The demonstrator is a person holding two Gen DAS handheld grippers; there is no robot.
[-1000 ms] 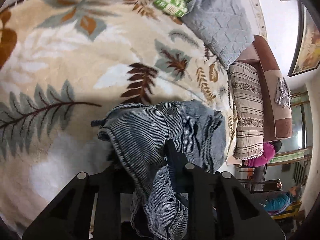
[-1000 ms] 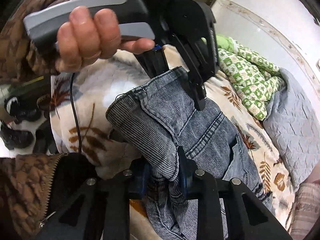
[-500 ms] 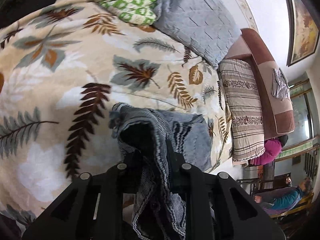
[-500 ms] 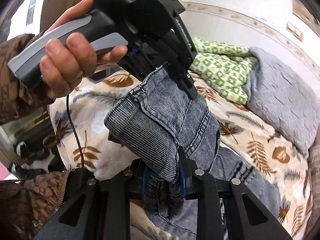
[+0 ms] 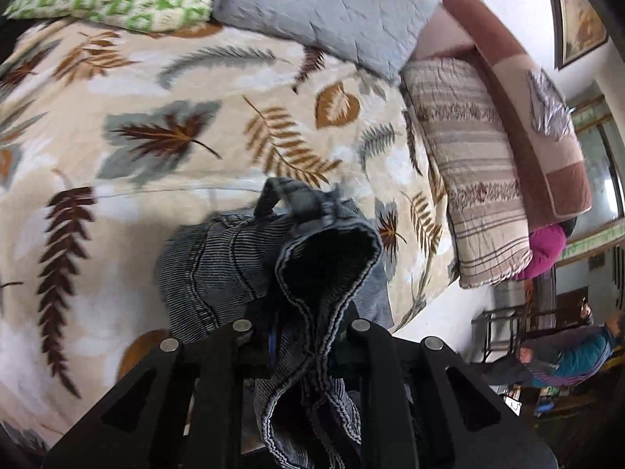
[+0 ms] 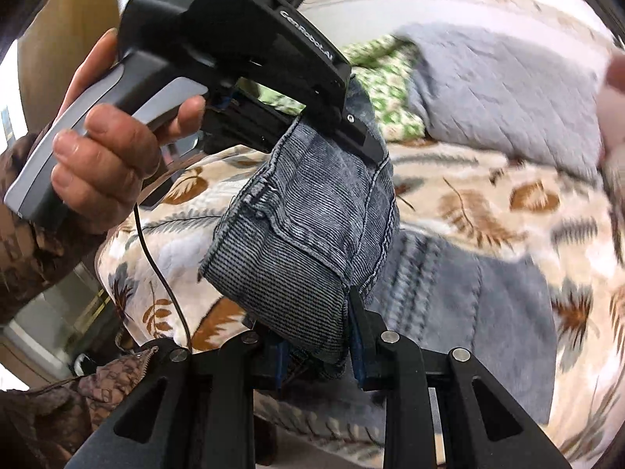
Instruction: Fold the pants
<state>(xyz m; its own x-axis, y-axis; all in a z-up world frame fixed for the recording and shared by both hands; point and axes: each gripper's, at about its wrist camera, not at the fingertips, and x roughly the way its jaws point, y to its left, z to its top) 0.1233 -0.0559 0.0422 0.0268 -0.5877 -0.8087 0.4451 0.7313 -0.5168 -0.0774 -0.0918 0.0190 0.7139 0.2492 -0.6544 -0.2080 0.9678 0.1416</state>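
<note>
Between both tongs, clamped pants, above bedspread.

Pants hang between both grippers above the blanket — pillows lie behind.

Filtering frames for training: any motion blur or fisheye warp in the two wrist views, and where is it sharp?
Left wrist view: the leaf-print blanket is smeared, worst at the left edge; the jeans in the tongs are fairly crisp; the black fisheye rim darkens the corners. Right wrist view: the blanket and grey quilt on the right are streaked; the jeans and the hand stay sharp.
</note>
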